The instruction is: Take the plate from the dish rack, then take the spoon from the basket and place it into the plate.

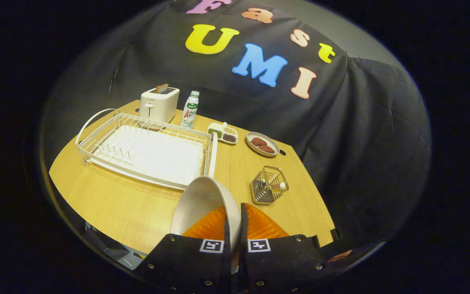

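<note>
Tongs [235, 228] are gripping the rim of the cream round ceramic plate [202, 202], tilted above the wooden worktop [129, 208], clear of the white wire dish rack [145, 149]. First step looking done. Spoon [279, 186] is waiting in the small wire basket [268, 185] near the right edge; toaster [159, 104], bottle [189, 109] and snack dishes [262, 143] standing well apart along the far edge.

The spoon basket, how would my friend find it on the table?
Start at the big white dish rack on the wooden table. Look past the plate pinched in the claw, to the far side from the rack: the little wire basket stands alone there, a spoon handle poking out. It is the only see-through metal cage.
</note>
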The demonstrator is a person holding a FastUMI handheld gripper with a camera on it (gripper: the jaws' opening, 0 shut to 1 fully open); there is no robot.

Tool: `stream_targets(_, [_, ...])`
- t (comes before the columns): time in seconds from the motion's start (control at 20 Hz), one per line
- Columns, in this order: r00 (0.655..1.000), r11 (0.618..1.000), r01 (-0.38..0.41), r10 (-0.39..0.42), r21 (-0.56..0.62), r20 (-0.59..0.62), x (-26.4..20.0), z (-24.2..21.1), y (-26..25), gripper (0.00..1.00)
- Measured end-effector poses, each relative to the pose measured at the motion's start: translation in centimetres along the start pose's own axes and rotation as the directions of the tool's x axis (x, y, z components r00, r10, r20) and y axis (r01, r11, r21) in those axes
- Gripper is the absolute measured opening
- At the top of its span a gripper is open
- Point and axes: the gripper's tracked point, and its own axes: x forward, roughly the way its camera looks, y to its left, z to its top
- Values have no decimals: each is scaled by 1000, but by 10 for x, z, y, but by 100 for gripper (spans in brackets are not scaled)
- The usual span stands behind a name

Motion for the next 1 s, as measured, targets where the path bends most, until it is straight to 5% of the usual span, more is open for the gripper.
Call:
stream_targets(0.35, [991, 947, -77, 108, 312, -83, 19, -32, 14, 7])
stream_targets(1.0, [955, 728, -116, 269, 675, -126, 71, -72, 49, 7])
